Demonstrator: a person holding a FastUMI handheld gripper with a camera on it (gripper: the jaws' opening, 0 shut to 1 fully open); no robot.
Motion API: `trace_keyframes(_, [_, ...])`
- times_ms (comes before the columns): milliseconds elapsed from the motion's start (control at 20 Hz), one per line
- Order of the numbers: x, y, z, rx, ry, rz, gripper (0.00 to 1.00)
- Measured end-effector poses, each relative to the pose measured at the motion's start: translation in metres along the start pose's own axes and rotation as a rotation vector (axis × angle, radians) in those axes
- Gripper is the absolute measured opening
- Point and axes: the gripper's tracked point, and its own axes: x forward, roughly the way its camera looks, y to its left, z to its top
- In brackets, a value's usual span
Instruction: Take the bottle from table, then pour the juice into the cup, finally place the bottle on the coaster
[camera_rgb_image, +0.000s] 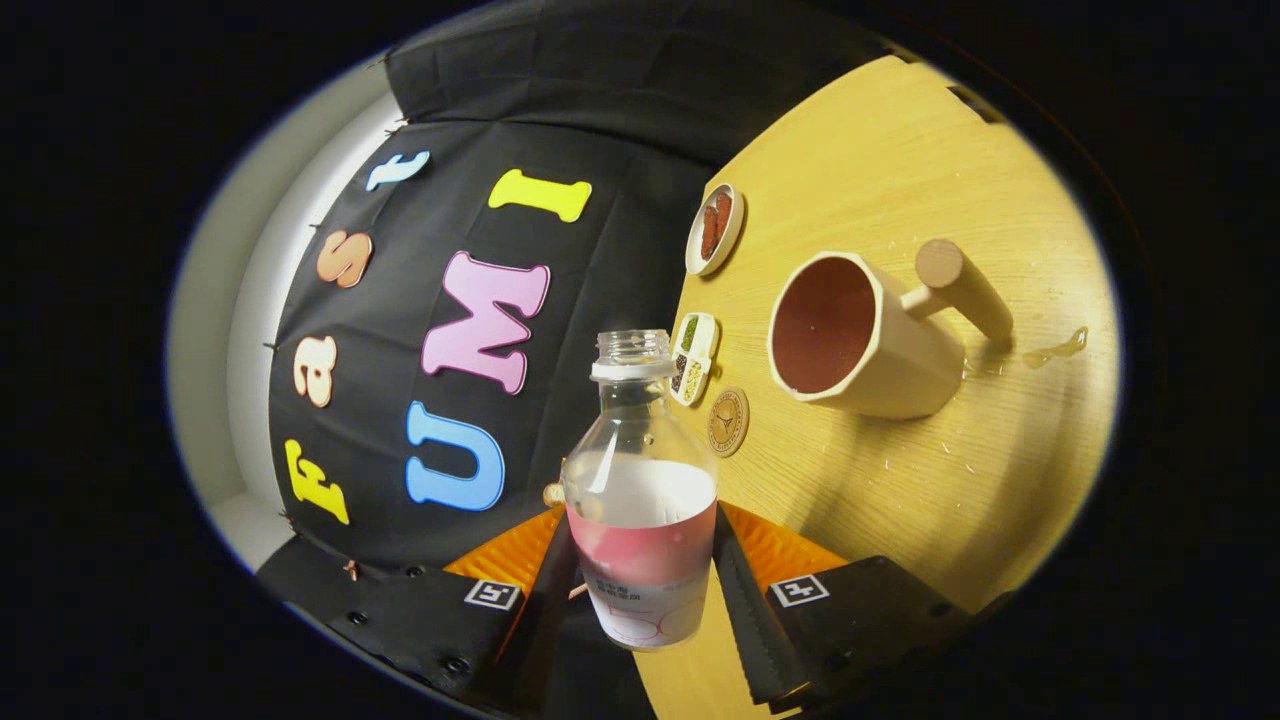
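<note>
Item: gripper (640, 590), closed on the bottle (640, 500), one finger pressed to each side of its labelled lower body.

Bottle: clear, uncapped, partly filled with pale liquid; held between the fingers, mouth pointing forward.

Cup (850, 335): beige, reddish inside, with a wooden peg handle; stood on the table (900, 480) beyond the fingers, apart from the bottle. Whether it held liquid could not be told.

Coaster (727, 421): small round disc, on the table between bottle neck and cup.

Also present: an oval dish (714, 228) and a divided dish (694, 357) along the table's far edge; a small puddle (1055, 349) near the cup's handle.

Pose: the whole view was rolled strongly, table running up one side, which suggests the hand had turned the gripper sideways.

Step judged: pouring, or the tilt around it. The mouth was not over the cup. To do it well, bring the mouth above the rim first, tilt slowly, keep the squeeze firm on the smooth label.
</note>
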Motion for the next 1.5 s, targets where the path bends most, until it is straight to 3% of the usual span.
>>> trace_keyframes(550, [0.015,-0.010,-0.008,0.131,0.067,-0.032,0.75])
trace_keyframes(1500, [0.025,0.000,0.014,0.392,-0.004,-0.018,0.75])
